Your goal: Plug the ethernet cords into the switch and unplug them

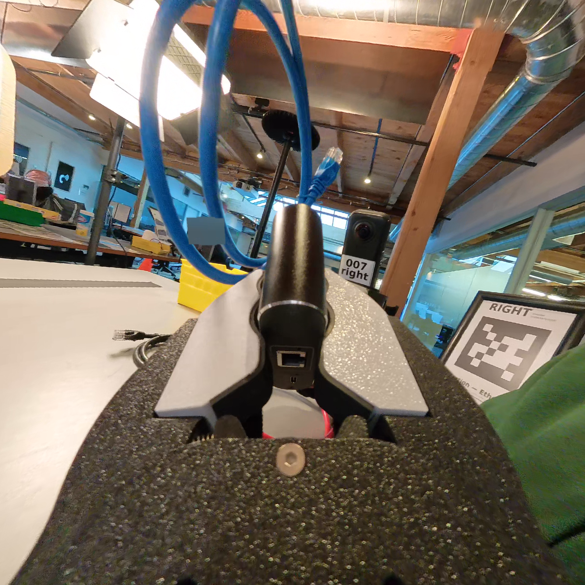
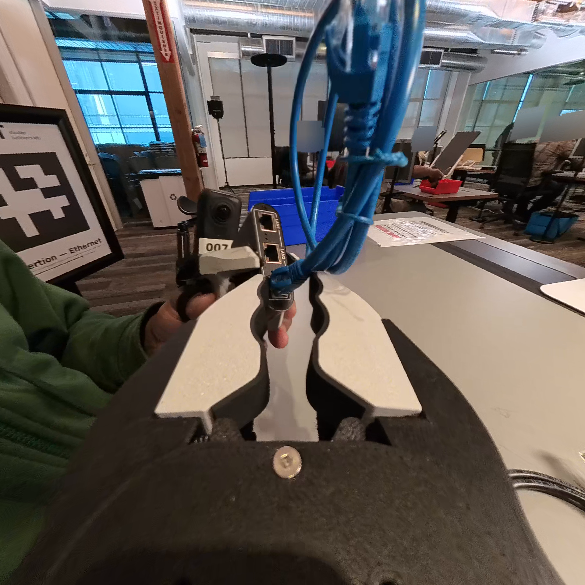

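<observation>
Left wrist view: the left gripper (image 1: 292, 319) is clamped on the switch (image 1: 292, 269), a black cylindrical unit held upright between the jaws, one empty port facing the camera. A coiled blue ethernet cord (image 1: 177, 158) rises above it, with a free plug (image 1: 327, 167) pointing upward past the top of the switch. A black ethernet cord (image 1: 139, 343) lies on the grey bench (image 1: 63, 316) to the left, untouched. A yellow bin (image 1: 202, 289) stands behind.

Right wrist view: the right gripper (image 2: 286, 286) stands slightly open, jaws apart with a clear gap; the blue plug (image 2: 283, 280) sits at its tips, but whether the jaws pinch it cannot be told. That plug is at the lowest port of the switch (image 2: 269, 243); the two ports above are empty. Seating depth is not visible. A hand (image 2: 177, 316) in a green sleeve holds the left gripper.

Judgement: the step in hand is either insertion or extraction of the blue cord at the lowest port. The next move calls for a straight push or pull along the port axis, with the switch held steady
</observation>
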`<state>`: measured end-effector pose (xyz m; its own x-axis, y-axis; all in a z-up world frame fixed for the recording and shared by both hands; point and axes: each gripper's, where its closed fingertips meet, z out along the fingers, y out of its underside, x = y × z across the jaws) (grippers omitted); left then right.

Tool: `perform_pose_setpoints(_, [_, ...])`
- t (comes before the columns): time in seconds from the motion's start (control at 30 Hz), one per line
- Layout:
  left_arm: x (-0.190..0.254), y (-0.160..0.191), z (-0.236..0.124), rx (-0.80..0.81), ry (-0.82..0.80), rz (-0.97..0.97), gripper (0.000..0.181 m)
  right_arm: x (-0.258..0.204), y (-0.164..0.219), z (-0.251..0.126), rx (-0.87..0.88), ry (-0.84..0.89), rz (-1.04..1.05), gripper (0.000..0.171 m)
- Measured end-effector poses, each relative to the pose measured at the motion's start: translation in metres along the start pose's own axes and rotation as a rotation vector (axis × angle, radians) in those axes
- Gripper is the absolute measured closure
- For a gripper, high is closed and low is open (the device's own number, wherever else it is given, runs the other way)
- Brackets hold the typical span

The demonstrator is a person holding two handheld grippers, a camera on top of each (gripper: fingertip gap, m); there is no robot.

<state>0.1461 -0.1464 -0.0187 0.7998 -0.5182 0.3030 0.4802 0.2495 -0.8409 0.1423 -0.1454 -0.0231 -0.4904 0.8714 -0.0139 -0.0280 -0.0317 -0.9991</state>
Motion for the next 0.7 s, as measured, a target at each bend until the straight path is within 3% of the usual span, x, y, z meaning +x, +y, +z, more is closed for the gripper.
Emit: perform_pose_setpoints(0.7, [0.006, -0.007, -0.003, 0.057, 0.067, -0.057, 0.152, -0.011, -0.004, 0.002, 0.02, -0.098, 0.109, 0.152])
